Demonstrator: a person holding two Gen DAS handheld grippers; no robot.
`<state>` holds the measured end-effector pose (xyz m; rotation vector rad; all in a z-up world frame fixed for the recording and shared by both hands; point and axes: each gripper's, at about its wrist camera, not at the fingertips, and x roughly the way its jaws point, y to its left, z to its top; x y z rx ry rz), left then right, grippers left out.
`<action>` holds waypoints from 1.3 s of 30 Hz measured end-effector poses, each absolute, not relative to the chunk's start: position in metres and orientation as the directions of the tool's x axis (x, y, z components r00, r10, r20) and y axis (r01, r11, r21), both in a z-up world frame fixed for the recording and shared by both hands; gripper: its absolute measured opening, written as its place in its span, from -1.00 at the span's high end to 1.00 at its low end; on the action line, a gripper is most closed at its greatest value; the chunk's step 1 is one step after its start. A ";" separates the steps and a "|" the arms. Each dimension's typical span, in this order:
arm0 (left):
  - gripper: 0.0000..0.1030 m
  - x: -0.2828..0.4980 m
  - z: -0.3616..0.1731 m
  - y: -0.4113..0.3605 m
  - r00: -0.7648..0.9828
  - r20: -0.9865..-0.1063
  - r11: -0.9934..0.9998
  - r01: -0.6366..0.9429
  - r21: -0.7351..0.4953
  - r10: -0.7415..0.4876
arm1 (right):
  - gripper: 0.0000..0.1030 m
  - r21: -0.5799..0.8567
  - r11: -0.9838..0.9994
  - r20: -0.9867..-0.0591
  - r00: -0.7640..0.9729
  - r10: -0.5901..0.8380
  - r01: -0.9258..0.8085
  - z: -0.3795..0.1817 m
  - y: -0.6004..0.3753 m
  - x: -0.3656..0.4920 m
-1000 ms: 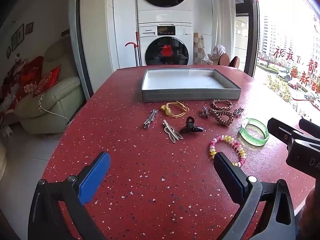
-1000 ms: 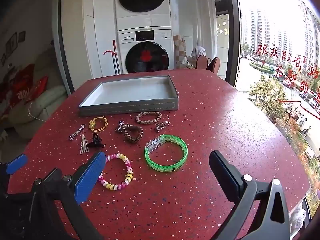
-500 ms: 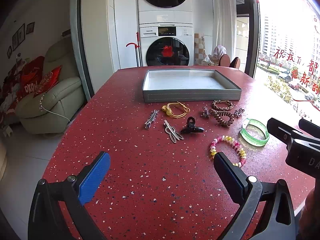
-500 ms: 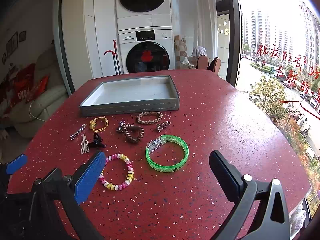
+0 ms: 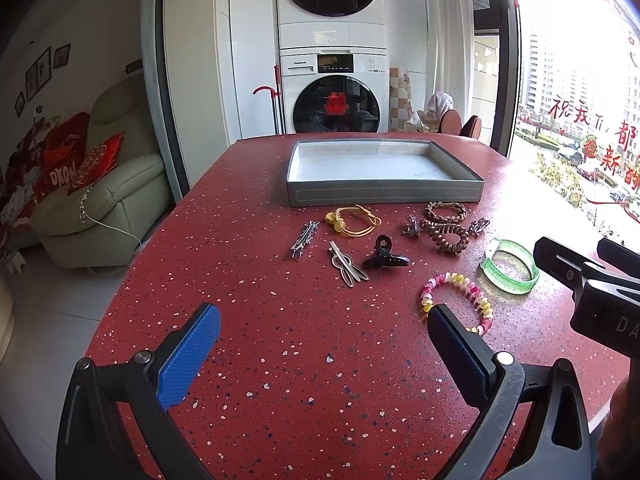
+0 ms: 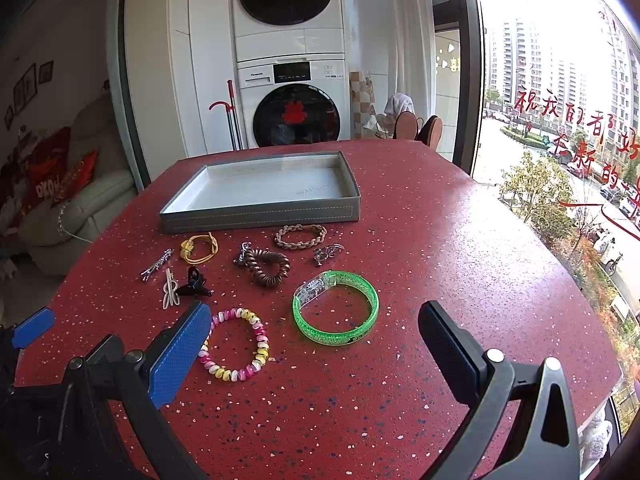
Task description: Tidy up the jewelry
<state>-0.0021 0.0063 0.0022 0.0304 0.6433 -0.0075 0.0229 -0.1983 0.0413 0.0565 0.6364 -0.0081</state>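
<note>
An empty grey tray [image 5: 384,194] [image 6: 260,214] sits mid-table. In front of it lie a yellow hair tie [image 5: 354,220], a silver clip [image 5: 304,236], a looped silver pin [image 5: 348,268], a black claw clip [image 5: 384,258], a brown spiral tie [image 6: 267,266], a braided brown bracelet [image 6: 300,236], a green bangle [image 6: 336,312] and a pink-yellow bead bracelet [image 6: 236,344]. My left gripper [image 5: 320,340] hovers open near the table's front. My right gripper [image 6: 316,340] is open just short of the green bangle; nothing is held.
The red speckled table [image 5: 280,360] ends at a window on the right. Stacked washing machines [image 5: 332,92] stand behind the table and a pale sofa [image 5: 104,200] is off to the left. Two small silver charms [image 6: 328,252] lie beside the braided bracelet.
Both views have shifted only slightly, with the scene sitting a touch lower in frame. No item has moved and both grippers stay open.
</note>
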 end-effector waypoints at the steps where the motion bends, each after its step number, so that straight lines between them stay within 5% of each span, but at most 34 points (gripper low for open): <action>1: -1.00 -0.002 0.002 0.006 0.800 -0.600 1.000 0.016 0.025 0.002 | -1.00 0.051 0.998 -0.594 0.804 0.010 0.025 0.041 -0.198 0.023; 39: -1.00 -0.002 0.003 0.005 0.802 -0.597 1.000 0.014 0.023 0.002 | -1.00 0.051 0.999 -0.589 0.808 0.014 0.020 0.045 -0.198 0.022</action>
